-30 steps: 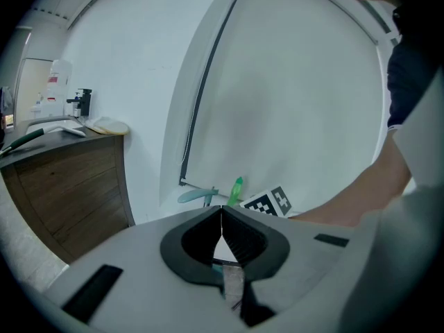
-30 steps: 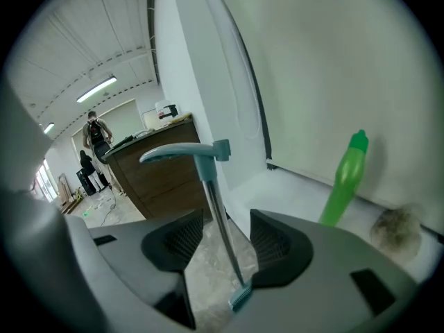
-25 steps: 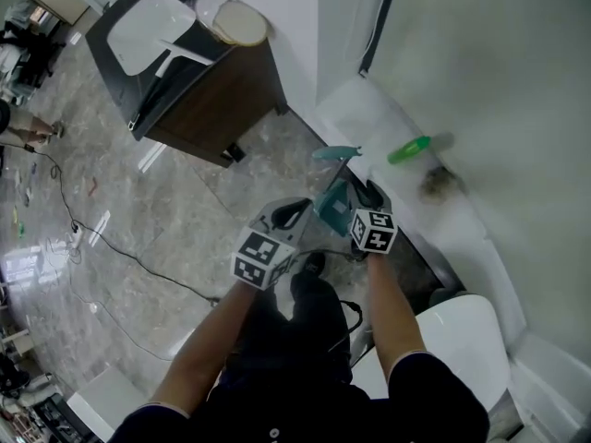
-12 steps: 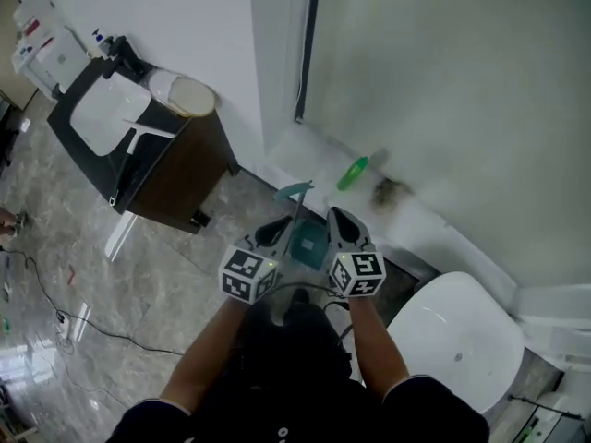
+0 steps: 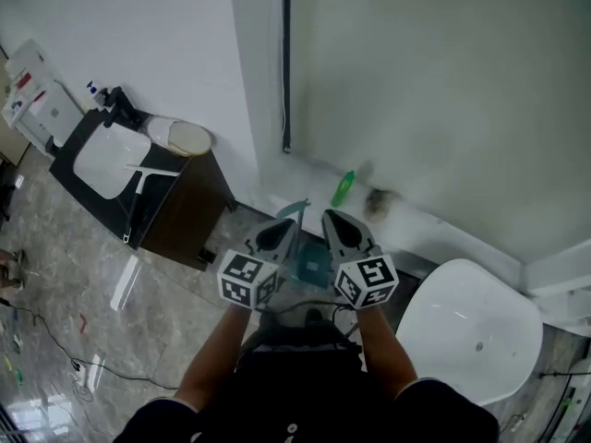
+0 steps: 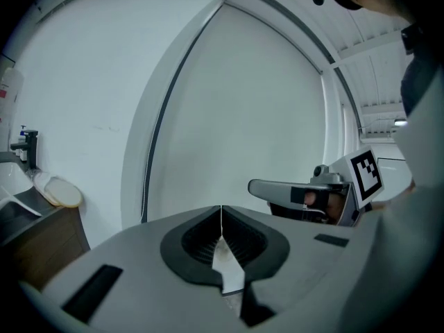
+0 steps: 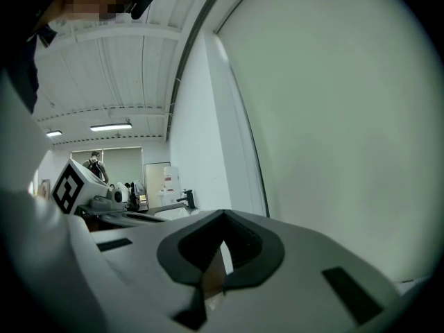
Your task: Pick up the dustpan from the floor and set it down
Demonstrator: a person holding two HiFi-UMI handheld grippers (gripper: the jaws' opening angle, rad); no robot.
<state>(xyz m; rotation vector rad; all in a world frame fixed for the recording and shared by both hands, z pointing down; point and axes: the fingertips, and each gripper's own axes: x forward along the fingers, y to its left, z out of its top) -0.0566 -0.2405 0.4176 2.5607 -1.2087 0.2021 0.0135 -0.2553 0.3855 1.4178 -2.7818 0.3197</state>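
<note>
Teal plastic is seen in the dustpan (image 5: pixel 312 266), a shallow squared pan with a thin handle rising from it. It appears to be stood on the floor (image 5: pixel 111 284), close to the floor's edge under the wall (image 5: pixel 416 81). It is touched by neither tool, so the picking up and the setting down are judged to be done, and nothing seems left but to draw clear.

At the floor's left edge a dark, wood-grained cabinet (image 5: pixel 180 215) is topped by a smooth white basin (image 5: pixel 103 160). The floor is laid in grey, veined, glossy stone. The left hand-held gripper (image 6: pixel 221 217), cased in matt grey plastic with ribbed black linings, is held just left of the dustpan. Its jaws are pressed together with nothing between them. The right hand-held gripper (image 7: pixel 224 220) is held just right of the dustpan. Its jaws have just been brought together, and nothing is caught between them. Further right, a small green bottle (image 5: pixel 343 189) is seen on a low white ledge (image 5: pixel 416 224) at the wall's foot. A rounded, glossy white shell (image 5: pixel 471 330), either a seat or a basin, is set near the floor's right edge.
</note>
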